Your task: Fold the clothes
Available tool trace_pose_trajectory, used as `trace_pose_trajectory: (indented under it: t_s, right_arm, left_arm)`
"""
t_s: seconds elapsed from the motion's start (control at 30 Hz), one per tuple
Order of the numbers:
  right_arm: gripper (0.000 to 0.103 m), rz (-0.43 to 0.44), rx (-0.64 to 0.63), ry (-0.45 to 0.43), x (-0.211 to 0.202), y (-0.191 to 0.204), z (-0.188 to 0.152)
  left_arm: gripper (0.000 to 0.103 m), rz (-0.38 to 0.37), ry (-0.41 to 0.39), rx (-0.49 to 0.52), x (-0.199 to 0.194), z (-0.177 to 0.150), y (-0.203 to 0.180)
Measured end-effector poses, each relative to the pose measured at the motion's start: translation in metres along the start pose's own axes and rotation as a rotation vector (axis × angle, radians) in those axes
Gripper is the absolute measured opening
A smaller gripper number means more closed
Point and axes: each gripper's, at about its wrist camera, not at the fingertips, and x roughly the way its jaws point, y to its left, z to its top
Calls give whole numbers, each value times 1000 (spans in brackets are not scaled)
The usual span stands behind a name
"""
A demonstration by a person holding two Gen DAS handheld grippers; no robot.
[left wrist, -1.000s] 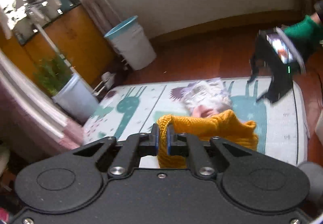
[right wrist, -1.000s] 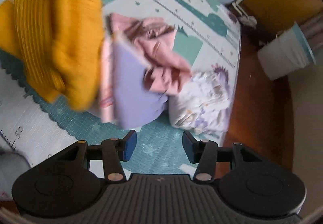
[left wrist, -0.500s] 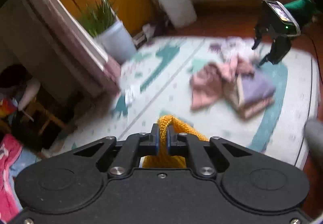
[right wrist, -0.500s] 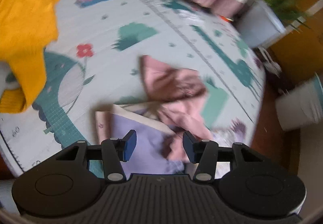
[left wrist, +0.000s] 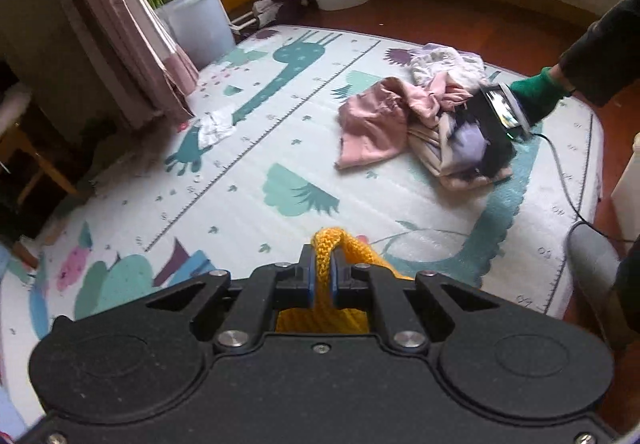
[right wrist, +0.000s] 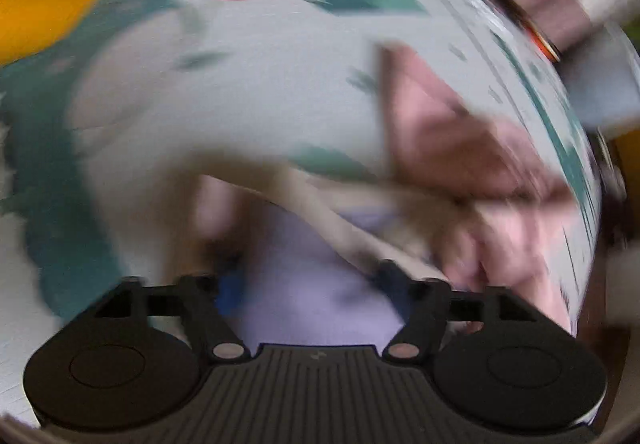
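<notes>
Left gripper [left wrist: 323, 276] clamped on a mustard-yellow knitted garment [left wrist: 326, 244]; right gripper [right wrist: 310, 284] spread open over a stack of folded clothes.

The knit bunches up between the closed blue-padded fingers [left wrist: 306, 276] above the pale animal-print play mat [left wrist: 240, 172]. In the blurred right wrist view, the open jaws sit low over a lilac folded cloth [right wrist: 316, 284] atop the stack, with a crumpled pink garment [left wrist: 376, 120] just beside it and a white floral piece [left wrist: 444, 60] behind.

text: none legible | mat [left wrist: 248, 180] ruler: digits beside ticks too blurred to read | right gripper [left wrist: 494, 124] screen: unreadable
</notes>
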Motion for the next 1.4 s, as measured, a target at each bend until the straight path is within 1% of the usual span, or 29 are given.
trace_pose_trajectory:
  t_s: [0.03, 0.1, 0.17, 0.23, 0.27, 0.3, 0.33, 0.37, 0.43, 0.53, 0.6, 0.67, 0.7, 0.73, 0.8, 0.83, 0.87, 0.9, 0.93, 1.0, 1.03, 1.07, 1.1, 1.13, 1.17, 1.23, 1.27, 1.33, 1.4]
  right_arm:
    - [85, -10, 38, 14, 3, -11, -5]
    - [85, -39, 96, 42, 8, -32, -17]
    - [86, -111, 108, 88, 13, -49, -31]
    - [85, -180, 178, 160, 19, -70, -48]
    - [84, -233, 207, 206, 22, -79, -56]
    - [80, -278, 233, 250, 25, -88, -64]
    - [62, -299, 254, 287, 26, -95, -71]
    - [50, -297, 269, 290, 22, -98, -78]
    - [47, -259, 276, 208, 4, -93, -84]
    - [49, -191, 234, 60, -19, -67, -79]
    - [50, -238, 157, 2, -21, -50, -63]
    - [70, -332, 124, -88, -24, -48, -40]
    - [94, -381, 131, -112, -24, -54, -28]
    - [103, -409, 152, -115, -21, -62, -17]
    - [102, -450, 195, -101, -11, -78, 2]
    - [97, -434, 220, -49, 2, -87, 6]
    - [89, -414, 248, 4, 14, -94, 10]
    - [60, -389, 281, 59, 26, -99, 12]
    - [37, -360, 325, 97, 34, -105, 11]
    - [26, -304, 450, 98, 31, -120, 4]
    - [17, -311, 485, 63, 20, -129, 2]
    - [16, -318, 519, 28, 9, -139, 0]
    - [12, -330, 562, -10, -6, -150, -4]
    - [7, -353, 621, -55, -26, -165, -9]
    - [5, -374, 683, -97, -47, -181, -16]
    - [5, -408, 790, -151, -82, -207, -36]
    - [5, -435, 811, -154, -95, -212, -47]
    - [5, -486, 811, -132, -116, -212, -65]
    - [5, -504, 808, -75, -126, -204, -89]
  left_arm:
    - [6, -4, 1, 2, 1, 0, 0]
    - [6, -9, 5, -4, 1, -1, 0]
    - [6, -5, 8, -2, 1, -3, -1]
    - [6, -2, 8, -5, 0, -3, -1]
    - [6, 1, 9, -5, 0, -3, -1]
    - [6, 4, 9, -3, 0, -3, -2]
    - [6, 5, 9, -2, 0, -3, -2]
    - [6, 5, 9, 0, 0, -3, -2]
    - [6, 7, 9, 5, 0, -2, -3]
    - [6, 4, 5, 13, 1, 1, -4]
    - [6, 1, 4, 18, 3, 3, -6]
    - [6, 0, 1, 20, 3, 6, -7]
    - [6, 1, 0, 21, 3, 8, -8]
    - [6, 2, -2, 21, 3, 9, -8]
    - [6, 5, -5, 20, 4, 12, -8]
    - [6, 7, -7, 19, 5, 13, -8]
    - [6, 8, -8, 19, 6, 14, -7]
    - [6, 9, -8, 19, 7, 15, -7]
    - [6, 9, -9, 20, 7, 16, -7]
    - [6, 10, -9, 21, 8, 17, -7]
    - [6, 10, -10, 20, 8, 17, -6]
    - [6, 10, -12, 20, 7, 16, -6]
    - [6, 12, -13, 21, 7, 16, -6]
    - [6, 13, -16, 21, 6, 16, -6]
    - [6, 15, -20, 20, 4, 16, -5]
    - [6, 20, -34, 15, -1, 16, -5]
    - [6, 22, -43, 14, -5, 17, -5]
    - [6, 24, -63, 11, -13, 18, -4]
    - [6, 25, -79, 3, -20, 17, -3]
